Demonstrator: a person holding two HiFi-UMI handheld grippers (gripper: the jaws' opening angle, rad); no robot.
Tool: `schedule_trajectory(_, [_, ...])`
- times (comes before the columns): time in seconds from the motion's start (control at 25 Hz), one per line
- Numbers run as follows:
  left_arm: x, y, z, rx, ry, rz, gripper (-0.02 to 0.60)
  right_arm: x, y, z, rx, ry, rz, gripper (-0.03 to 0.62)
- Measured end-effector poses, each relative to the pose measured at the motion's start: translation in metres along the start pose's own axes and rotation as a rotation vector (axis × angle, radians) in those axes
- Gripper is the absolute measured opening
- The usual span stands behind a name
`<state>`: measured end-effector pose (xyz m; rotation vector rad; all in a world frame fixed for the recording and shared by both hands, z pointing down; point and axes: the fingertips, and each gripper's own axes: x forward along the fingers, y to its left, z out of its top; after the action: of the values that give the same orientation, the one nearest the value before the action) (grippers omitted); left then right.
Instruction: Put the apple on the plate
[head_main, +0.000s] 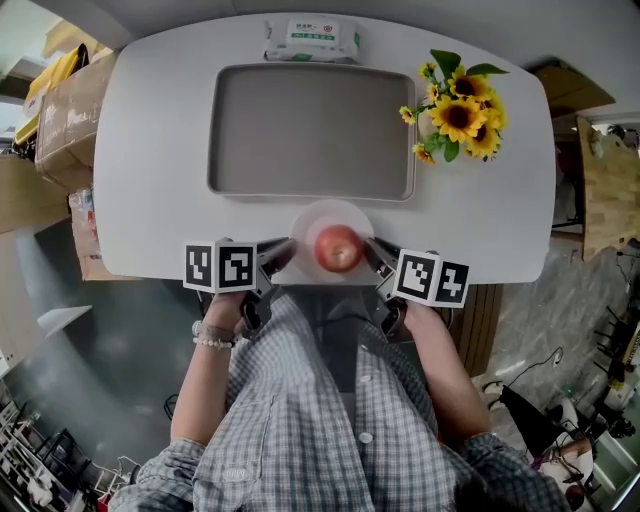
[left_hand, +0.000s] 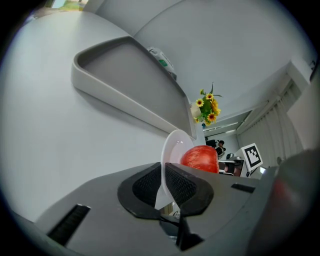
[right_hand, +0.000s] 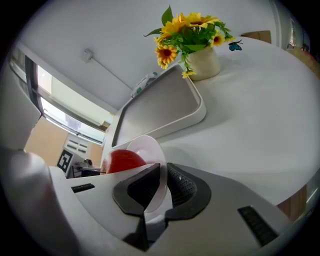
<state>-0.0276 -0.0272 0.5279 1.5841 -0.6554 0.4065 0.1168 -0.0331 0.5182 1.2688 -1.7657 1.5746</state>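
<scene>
A red apple (head_main: 338, 248) rests on a small white plate (head_main: 330, 214) held at the table's near edge. My left gripper (head_main: 282, 252) is shut on the plate's left rim and my right gripper (head_main: 372, 252) is shut on its right rim. In the left gripper view the plate (left_hand: 173, 145) stands edge-on between the black pads, with the apple (left_hand: 200, 158) behind it. The right gripper view has the plate (right_hand: 148, 150) clamped in the same way and the apple (right_hand: 121, 161) to its left.
A large grey tray (head_main: 311, 131) lies on the white table (head_main: 150, 150) beyond the plate. A pot of sunflowers (head_main: 458, 118) stands at the tray's right, and a pack of wipes (head_main: 312, 40) lies at the far edge. Cardboard boxes (head_main: 62, 110) stand left of the table.
</scene>
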Motion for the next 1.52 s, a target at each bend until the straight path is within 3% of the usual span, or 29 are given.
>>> schedule_trajectory(0.64, [-0.022,-0.004,0.037,-0.004,-0.064,-0.001,0.032,0.004,0.031,0.040,-0.033,-0.035,0.045,0.053])
schedule_trajectory(1.52, [-0.031,0.004,0.144,0.043,-0.150,0.038,0.032,0.042,0.065,0.134,-0.094,-0.097,0.074,0.052])
